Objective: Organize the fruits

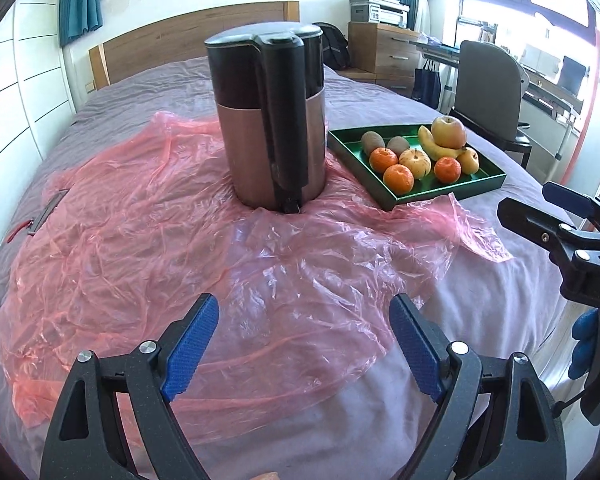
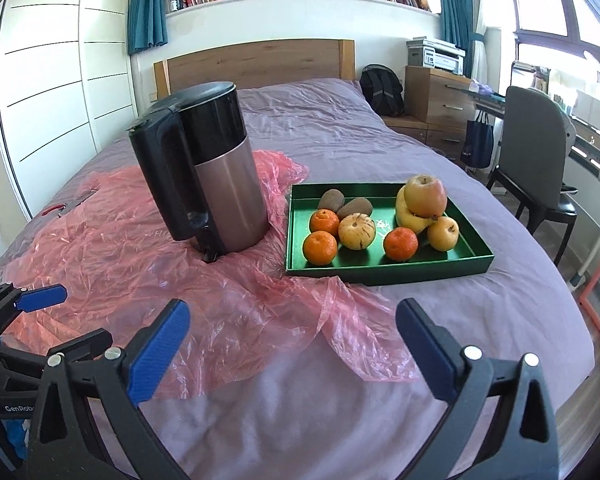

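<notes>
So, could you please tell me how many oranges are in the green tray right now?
3. One orange sits left of centre beside a kiwi, one at the front left corner, one front centre. The stacked apple could hide another. All lie in the green tray.

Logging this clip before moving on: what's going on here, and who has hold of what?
Nothing is held yet. A person's left gripper and right gripper both hang open and empty over the purple bedspread. Ahead, a green rectangular tray holds the fruit: three tangerines, two kiwis, a banana with an apple on it, and two yellowish fruits. Beside the tray, a copper and black electric kettle stands on a crumpled pink plastic sheet.
</notes>
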A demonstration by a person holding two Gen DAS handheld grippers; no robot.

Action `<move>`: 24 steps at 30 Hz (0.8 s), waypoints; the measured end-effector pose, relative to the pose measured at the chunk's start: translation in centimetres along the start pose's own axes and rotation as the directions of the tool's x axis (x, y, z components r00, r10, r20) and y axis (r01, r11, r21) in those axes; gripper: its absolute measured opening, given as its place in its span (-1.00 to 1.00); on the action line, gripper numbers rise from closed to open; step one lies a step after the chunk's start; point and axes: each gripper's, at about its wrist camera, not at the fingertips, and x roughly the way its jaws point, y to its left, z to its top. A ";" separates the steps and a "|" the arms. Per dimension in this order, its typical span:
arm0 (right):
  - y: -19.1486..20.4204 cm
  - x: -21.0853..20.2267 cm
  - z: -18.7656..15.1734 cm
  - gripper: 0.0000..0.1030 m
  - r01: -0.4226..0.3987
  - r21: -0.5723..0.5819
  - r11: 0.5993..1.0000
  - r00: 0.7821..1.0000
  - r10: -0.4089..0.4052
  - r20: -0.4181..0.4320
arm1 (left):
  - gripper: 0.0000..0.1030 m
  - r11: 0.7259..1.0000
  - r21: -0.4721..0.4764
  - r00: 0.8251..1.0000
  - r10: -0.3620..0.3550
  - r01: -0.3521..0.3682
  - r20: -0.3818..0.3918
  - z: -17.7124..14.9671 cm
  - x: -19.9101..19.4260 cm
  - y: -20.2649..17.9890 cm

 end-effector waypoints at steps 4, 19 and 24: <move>0.7 -0.8 0.2 1.00 0.002 -0.027 1.000 1.000 -0.001 0.019 | 0.62 1.000 -0.007 0.998 0.024 -0.023 0.050 -0.1 -1.2 0.2; -0.4 -1.7 0.4 1.00 0.024 -0.012 1.000 0.998 -0.024 0.058 | 0.71 0.993 -0.059 0.988 0.106 -0.099 0.116 0.5 -3.1 1.6; -2.6 -1.5 0.2 1.00 0.048 0.026 0.998 0.997 -0.050 0.055 | 0.83 0.989 -0.084 0.985 0.132 -0.123 0.108 0.3 -3.0 2.3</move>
